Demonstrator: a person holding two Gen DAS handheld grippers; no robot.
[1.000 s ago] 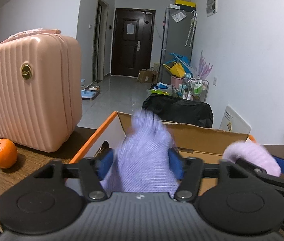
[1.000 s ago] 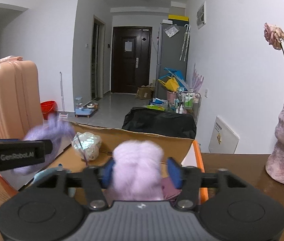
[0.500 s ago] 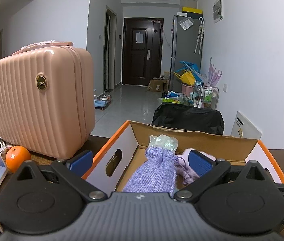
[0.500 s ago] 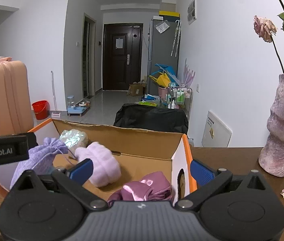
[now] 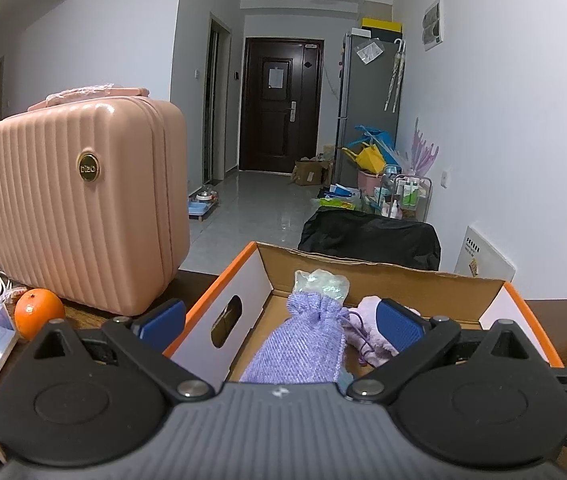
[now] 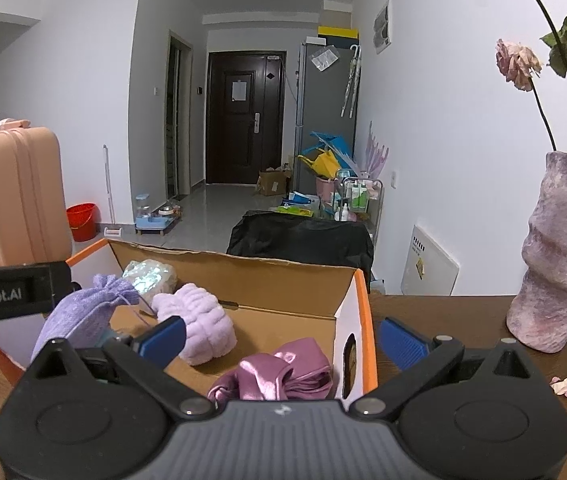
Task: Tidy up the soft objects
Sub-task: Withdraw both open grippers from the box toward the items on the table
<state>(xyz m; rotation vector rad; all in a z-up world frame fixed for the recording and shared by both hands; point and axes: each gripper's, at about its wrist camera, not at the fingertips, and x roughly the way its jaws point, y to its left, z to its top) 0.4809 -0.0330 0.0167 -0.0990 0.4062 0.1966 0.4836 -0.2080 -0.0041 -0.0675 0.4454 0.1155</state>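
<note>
— Now, what do the grippers have hold of?

— Nothing. The left gripper [image 5: 281, 322] and right gripper [image 6: 281, 340] both stand spread to their widest above the open box [image 6: 303, 280] on the wooden table [image 6: 463, 320]; their jaws have just been opening, and the pads press on nothing.

— Where are the soft things?

— All inside the box. The knit pouch [image 5: 303, 344] lies at its left end, below the left gripper's spread fingers. Just beside it sits the fluffy roll [image 6: 199, 320]. A shiny crinkled bundle [image 6: 149, 276] rests against the far wall, and a satin cloth [image 6: 275, 372] lies near the right end.

— And around the box?

— A pink case [image 5: 79, 208] and an orange [image 5: 37, 312] to its left, a vase [image 6: 559, 256] to its right.
</note>
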